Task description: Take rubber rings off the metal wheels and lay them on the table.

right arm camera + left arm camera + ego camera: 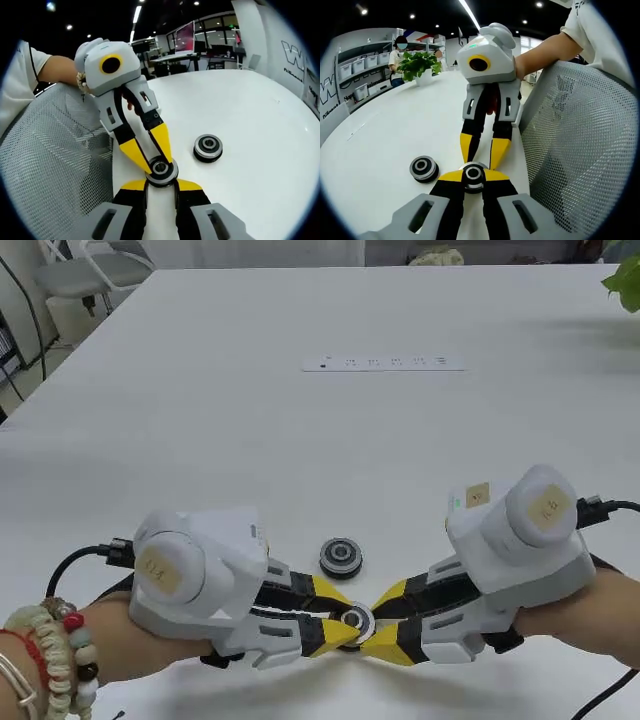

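Two tools are meeting nose to nose just above the near edge of a white tabletop (300, 440). The left hand-held gripper (338, 617) and the right hand-held gripper (380, 620) are each pinching the same small metal wheel (355, 620) from opposite sides. One is probably steadying it while the other is working at its dark rubber ring (474, 188), which is looking still seated. A second wheel (341, 556) is lying flat just beyond them, untouched. A mesh chair back (570, 140) is crowding the near edge. Farther out, the tabletop is stretching open toward a power strip (383, 363), giving ample room for laying rings down.
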